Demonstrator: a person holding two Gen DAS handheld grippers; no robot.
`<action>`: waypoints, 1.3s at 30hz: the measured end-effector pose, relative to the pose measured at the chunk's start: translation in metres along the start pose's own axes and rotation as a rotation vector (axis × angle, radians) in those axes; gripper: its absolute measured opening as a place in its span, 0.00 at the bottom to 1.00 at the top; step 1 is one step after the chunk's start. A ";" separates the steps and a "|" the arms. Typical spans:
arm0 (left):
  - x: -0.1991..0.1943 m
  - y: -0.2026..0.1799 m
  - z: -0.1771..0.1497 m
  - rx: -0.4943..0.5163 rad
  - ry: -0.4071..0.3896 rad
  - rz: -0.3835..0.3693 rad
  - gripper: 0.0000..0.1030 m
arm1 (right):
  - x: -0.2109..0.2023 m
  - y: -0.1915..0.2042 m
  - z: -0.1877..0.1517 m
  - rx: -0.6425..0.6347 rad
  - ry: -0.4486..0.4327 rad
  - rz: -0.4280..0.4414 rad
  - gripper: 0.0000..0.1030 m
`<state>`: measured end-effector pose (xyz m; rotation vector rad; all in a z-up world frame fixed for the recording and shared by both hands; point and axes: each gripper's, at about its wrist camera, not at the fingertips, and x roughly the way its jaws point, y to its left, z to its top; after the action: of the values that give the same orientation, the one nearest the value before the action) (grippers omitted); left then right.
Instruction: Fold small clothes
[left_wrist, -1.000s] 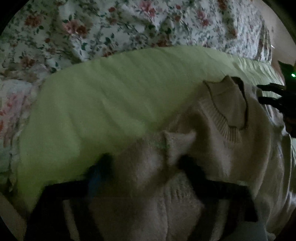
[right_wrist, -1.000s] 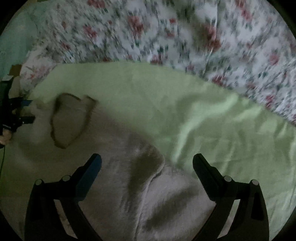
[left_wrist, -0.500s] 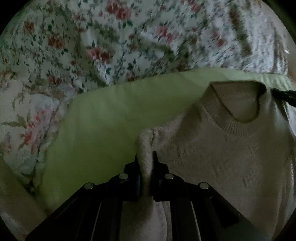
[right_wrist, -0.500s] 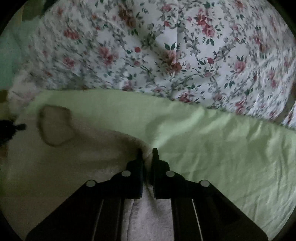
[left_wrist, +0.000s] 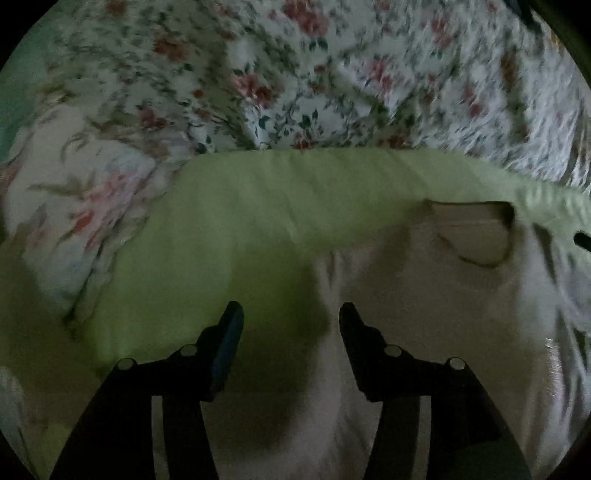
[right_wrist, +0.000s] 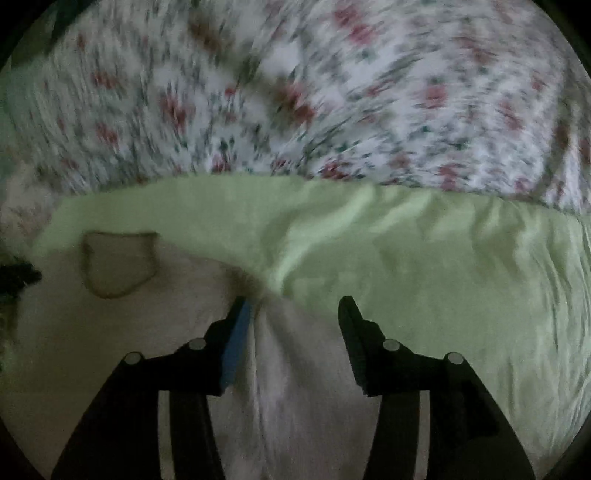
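Note:
A small cream knitted sweater (left_wrist: 424, 295) lies flat on a light green sheet (left_wrist: 258, 206), neck opening (left_wrist: 476, 232) towards the far side. My left gripper (left_wrist: 290, 314) is open and empty just above the sweater's left shoulder edge. In the right wrist view the sweater (right_wrist: 147, 325) fills the lower left, its neck opening (right_wrist: 118, 262) far left. My right gripper (right_wrist: 293, 306) is open over the sweater's right shoulder edge, where a ridge of fabric (right_wrist: 269, 332) stands between the jaws without being pinched.
A floral quilt (left_wrist: 295, 74) is bunched along the far side of the green sheet, and shows in the right wrist view (right_wrist: 332, 92). A floral pillow (left_wrist: 81, 206) lies at the left. The other gripper's dark tip (right_wrist: 18, 277) shows at the left edge.
Half a second ago both grippers were shut on the sweater's shoulders. Both have now opened and let the fabric go; the sweater lies flat on the sheet.

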<state>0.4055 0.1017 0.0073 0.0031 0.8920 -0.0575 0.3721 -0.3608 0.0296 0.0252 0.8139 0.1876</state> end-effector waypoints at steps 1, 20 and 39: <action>-0.013 -0.004 -0.009 -0.009 -0.009 -0.023 0.54 | -0.024 -0.011 -0.010 0.045 -0.016 0.022 0.50; -0.094 -0.086 -0.164 -0.068 0.102 -0.186 0.66 | -0.188 -0.210 -0.186 0.669 -0.109 -0.175 0.52; -0.101 -0.115 -0.180 -0.067 0.157 -0.235 0.70 | -0.171 -0.321 -0.219 1.009 -0.189 -0.149 0.51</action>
<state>0.1964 -0.0035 -0.0249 -0.1617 1.0474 -0.2490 0.1494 -0.7179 -0.0278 0.9157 0.6476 -0.3770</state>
